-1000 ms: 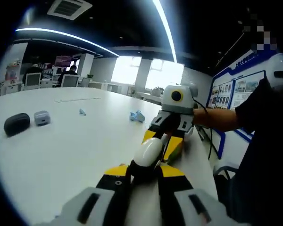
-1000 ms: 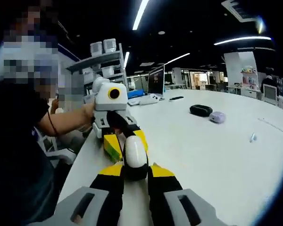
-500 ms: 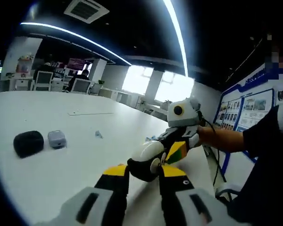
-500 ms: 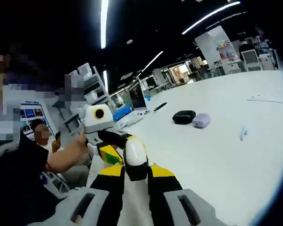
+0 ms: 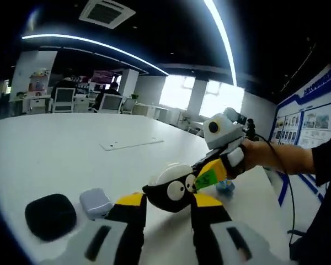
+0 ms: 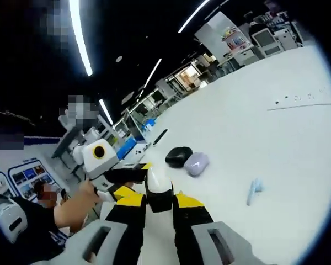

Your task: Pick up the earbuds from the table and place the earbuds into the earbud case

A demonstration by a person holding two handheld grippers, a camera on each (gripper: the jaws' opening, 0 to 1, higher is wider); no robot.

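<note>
Holding the same white-and-black earbud case [image 5: 171, 187] from both sides, the left gripper [image 5: 166, 205] and right gripper [image 6: 157, 200] have their fingers closed on it above the white tabletop [image 5: 55, 160]. A black pouch [image 5: 49, 215] and a small grey case [image 5: 95, 202] lie side by side on it.

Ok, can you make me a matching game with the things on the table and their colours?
Things:
1. oval pouch
2. small rounded case
3. earbud case held between both tools
4. little piece lying alone on the table

Colours:
A. black and white
B. pale blue
C. lilac-grey
D. all black

Pairs: 1-D, 2-C, 3-A, 4-B
</note>
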